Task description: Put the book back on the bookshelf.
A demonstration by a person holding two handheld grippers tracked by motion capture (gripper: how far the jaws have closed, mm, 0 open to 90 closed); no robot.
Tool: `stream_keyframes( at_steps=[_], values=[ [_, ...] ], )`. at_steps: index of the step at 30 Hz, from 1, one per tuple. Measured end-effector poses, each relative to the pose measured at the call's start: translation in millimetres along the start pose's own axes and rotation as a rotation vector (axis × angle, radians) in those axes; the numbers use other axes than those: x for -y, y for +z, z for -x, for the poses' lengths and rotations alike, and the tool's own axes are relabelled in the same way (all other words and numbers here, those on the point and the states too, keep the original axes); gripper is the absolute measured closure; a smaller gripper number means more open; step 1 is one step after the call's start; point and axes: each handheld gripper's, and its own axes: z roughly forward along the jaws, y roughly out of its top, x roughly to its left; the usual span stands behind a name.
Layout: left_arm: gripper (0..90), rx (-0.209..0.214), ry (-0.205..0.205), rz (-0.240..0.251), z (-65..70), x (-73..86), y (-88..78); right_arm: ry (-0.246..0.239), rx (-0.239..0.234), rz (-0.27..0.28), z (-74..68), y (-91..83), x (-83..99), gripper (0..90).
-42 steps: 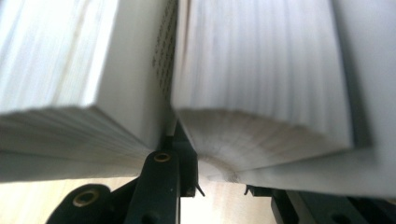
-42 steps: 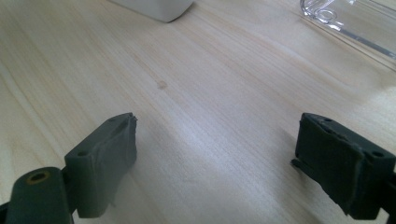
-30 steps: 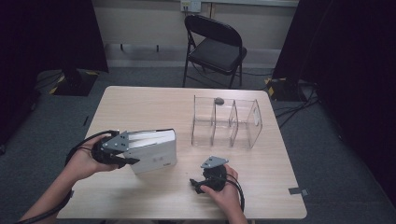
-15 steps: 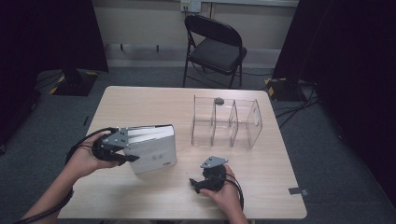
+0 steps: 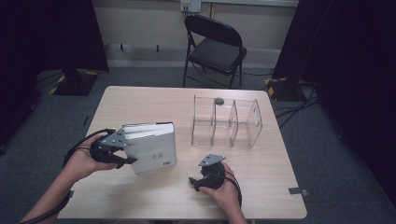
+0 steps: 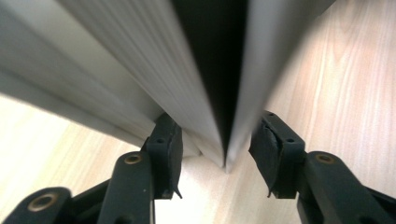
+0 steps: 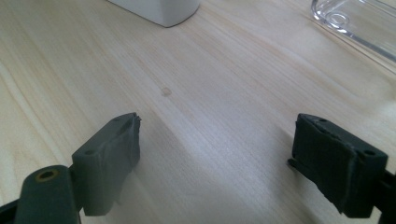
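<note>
**Gripping a white book by its edge, with the clear rack waiting**

Standing on the wooden surface (image 5: 140, 98) toward its left edge, the thick white book (image 5: 152, 147) is propped up with its page block facing up and away from the person. The left tongs (image 5: 122, 150) reach in from the book's left end; in the left gripper view the two black pads (image 6: 169, 154) bracket the cover and pages, with a dark gap showing where the cover has parted from the page block. They look clenched on the book, probably to steady it upright or lift it.

The right tongs (image 5: 198, 181) rest near the front edge, released, jaws spread wide over bare wood with nothing between them, likely kept free to help later.

A clear divided rack (image 5: 226, 122) stands toward the right edge, its slots apparently empty. A small dark object (image 5: 218, 100) lies behind it; I cannot tell what it is. The upright slots suggest the book may be meant for one.
</note>
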Motion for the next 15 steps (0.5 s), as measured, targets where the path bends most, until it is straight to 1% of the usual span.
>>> stream_keyframes(
  at_steps=[3,4,5,7,9,11,13,14,15],
  values=[
    [52.6,-0.003,-0.002,-0.009,0.1,1.2,-1.6,-0.008,-0.015,-0.008,0.4,0.7,-2.7,17.0],
    [52.2,-0.005,-0.006,0.011,0.0,2.0,-1.0,-0.012,-0.017,-0.011,0.7,0.8,-3.2,17.2],
    [51.6,-0.005,-0.012,0.017,0.1,2.2,-1.1,-0.014,-0.031,-0.006,0.8,1.6,-4.2,17.9],
    [50.6,-0.011,-0.011,0.006,0.5,2.2,-2.2,-0.025,-0.039,-0.011,1.1,2.5,-6.2,18.3],
    [50.2,-0.011,-0.023,0.010,1.0,2.7,-1.8,-0.029,-0.056,-0.011,1.2,2.8,-8.3,18.7],
    [49.3,-0.013,-0.021,0.005,0.6,3.1,-2.4,-0.035,-0.068,-0.007,1.0,2.9,-10.6,19.2],
    [48.1,-0.014,-0.028,0.012,1.3,3.9,-1.5,-0.051,-0.083,-0.010,0.7,2.4,-13.4,19.6],
    [47.7,-0.011,-0.033,0.003,1.4,4.3,-1.5,-0.051,-0.086,-0.006,0.1,2.3,-14.4,19.7],
    [46.9,-0.015,-0.037,0.005,1.7,5.0,-1.0,-0.056,-0.084,-0.008,0.1,1.9,-16.6,19.7]
  ],
)
